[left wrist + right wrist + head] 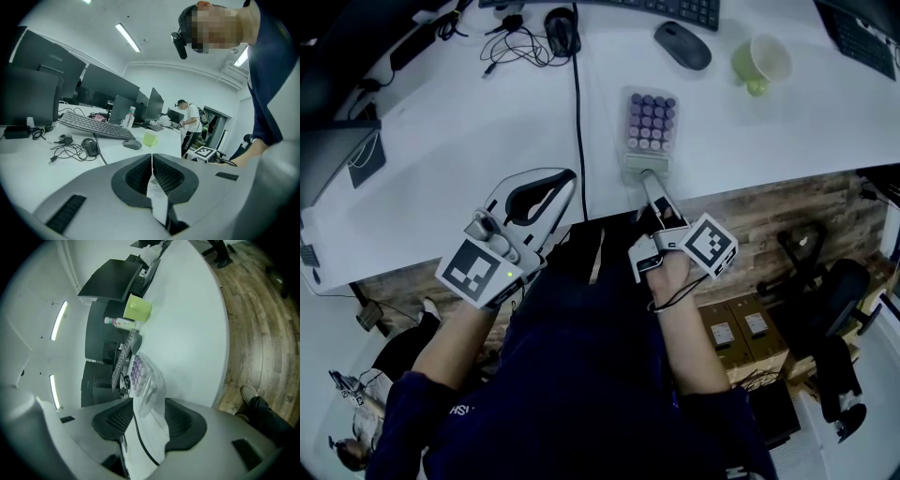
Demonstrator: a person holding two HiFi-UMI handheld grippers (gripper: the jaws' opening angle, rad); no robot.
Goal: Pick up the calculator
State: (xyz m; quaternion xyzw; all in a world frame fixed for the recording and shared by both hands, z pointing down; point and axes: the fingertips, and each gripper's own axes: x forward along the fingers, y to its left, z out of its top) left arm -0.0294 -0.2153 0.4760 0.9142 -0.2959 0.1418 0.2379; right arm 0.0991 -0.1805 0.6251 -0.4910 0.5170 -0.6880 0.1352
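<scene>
The calculator [650,122], clear-cased with purple keys, lies on the white desk [469,131] with its near end at the front edge. My right gripper [647,176] is rolled on its side and reaches that near end. In the right gripper view the calculator [139,373] fills the gap, and the right gripper [143,416] has both pads against it. My left gripper [565,178] hovers at the desk's edge, left of the black cable [578,103]. The left gripper [151,176] is shut with nothing between its pads.
Behind the calculator lie a grey mouse [682,45], a green mug [761,61], a black mouse [562,31] with tangled cables, and a keyboard [675,9]. Cartons [739,328] and an office chair [830,281] stand on the wooden floor. A person [191,124] stands far off.
</scene>
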